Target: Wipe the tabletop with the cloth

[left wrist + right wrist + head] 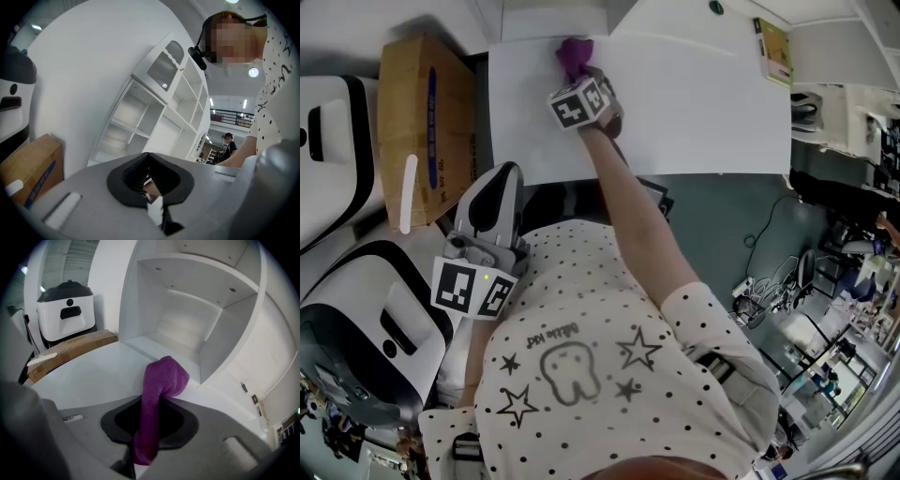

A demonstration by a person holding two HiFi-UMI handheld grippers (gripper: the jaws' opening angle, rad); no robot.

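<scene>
A purple cloth [575, 56] lies bunched at the far edge of the white tabletop [694, 112]. My right gripper [578, 72] is stretched out over the table and is shut on the cloth. In the right gripper view the cloth [161, 380] runs up between the jaws and folds over onto the tabletop [89, 376] ahead of the right gripper [151, 401]. My left gripper [492, 187] is held back by the person's body, off the table's near left corner, pointing up. In its own view the left gripper [150, 159] is shut with nothing in it.
A cardboard box [417, 122] stands left of the table, with white and black machines [333, 141] beside it. A white shelf unit [187, 324] rises just behind the table's far edge. Cables [778, 272] lie on the floor to the right.
</scene>
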